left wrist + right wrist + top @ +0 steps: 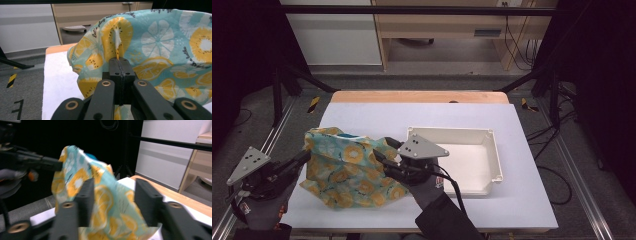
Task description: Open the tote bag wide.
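The fingers of the left gripper [119, 65] are pressed together on a pinched fold of the patterned cloth bag [160, 50], with the fabric ridge rising straight out of the seam between the two jaws. The right gripper [112, 195] has its jaws spread wide; the cloth runs through the gap between them, and contact with either jaw cannot be confirmed. In the high view, the left gripper [304, 156] meets the bag [347, 167] at its left edge, and the right gripper [384, 152] sits at the bag's right edge, beside the tray. The bag is teal with yellow citrus slices, stands puffed up on the white table cover [522, 200], and lies left of centre. Its opening faces up and away; the contents cannot be made out. The white rectangular tray [494, 150] sits just right of the bag, with its interior bare. The person's gloved right hand [427, 192] holds the right gripper near the tray's front left corner.
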Motion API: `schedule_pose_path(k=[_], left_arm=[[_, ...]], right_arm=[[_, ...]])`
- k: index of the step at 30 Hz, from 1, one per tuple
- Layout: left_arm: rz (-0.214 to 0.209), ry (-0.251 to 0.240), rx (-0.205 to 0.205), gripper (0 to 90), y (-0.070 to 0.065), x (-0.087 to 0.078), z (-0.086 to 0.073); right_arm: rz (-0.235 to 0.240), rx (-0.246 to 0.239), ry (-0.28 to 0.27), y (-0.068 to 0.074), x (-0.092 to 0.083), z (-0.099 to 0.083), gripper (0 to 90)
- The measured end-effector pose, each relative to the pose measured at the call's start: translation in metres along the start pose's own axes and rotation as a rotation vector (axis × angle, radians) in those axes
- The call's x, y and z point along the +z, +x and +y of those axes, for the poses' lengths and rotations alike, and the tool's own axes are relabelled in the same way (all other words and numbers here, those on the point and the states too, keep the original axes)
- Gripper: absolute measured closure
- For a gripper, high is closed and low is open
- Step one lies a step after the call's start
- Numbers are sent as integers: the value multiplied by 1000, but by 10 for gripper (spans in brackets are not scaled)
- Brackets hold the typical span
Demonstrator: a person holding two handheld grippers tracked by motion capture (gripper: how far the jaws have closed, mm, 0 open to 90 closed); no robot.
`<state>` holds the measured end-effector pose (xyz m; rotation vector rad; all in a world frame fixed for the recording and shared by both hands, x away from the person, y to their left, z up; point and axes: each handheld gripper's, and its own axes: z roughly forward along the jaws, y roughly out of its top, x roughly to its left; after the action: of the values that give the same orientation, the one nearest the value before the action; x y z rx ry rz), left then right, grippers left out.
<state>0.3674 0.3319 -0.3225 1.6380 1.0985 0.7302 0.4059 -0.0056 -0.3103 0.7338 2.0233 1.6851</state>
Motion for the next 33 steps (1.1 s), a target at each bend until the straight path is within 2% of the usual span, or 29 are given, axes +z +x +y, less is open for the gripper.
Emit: schedule_pose_path(k=[5, 9, 10, 11, 12, 16, 25, 30, 33], left_arm=[[-1, -2, 2, 897, -1, 0, -1], [0, -6, 10, 897, -1, 0, -3], [0, -6, 10, 897, -1, 0, -3], [0, -6, 9, 897, -1, -1, -3], [0, -9, 9, 897, -1, -1, -3], [-3, -16, 10, 897, -2, -3, -3], [-12, -29, 17, 897, -7, -10, -4], [-9, -18, 37, 897, -9, -16, -11], [-10, -13, 29, 897, -8, -16, -17]], right_arm=[[10, 18, 18, -3, 13, 2, 463], [5, 17, 68, -2, 21, -3, 631], [5, 17, 68, -2, 21, -3, 631], [5, 15, 70, -2, 20, -4, 675], [-1, 8, 75, -2, 18, -6, 774], [3, -1, 72, -3, 10, -5, 869], [30, -28, 36, 10, -6, -3, 889], [56, -23, 50, 16, -5, -11, 888], [63, -15, 65, 16, -3, -18, 888]])
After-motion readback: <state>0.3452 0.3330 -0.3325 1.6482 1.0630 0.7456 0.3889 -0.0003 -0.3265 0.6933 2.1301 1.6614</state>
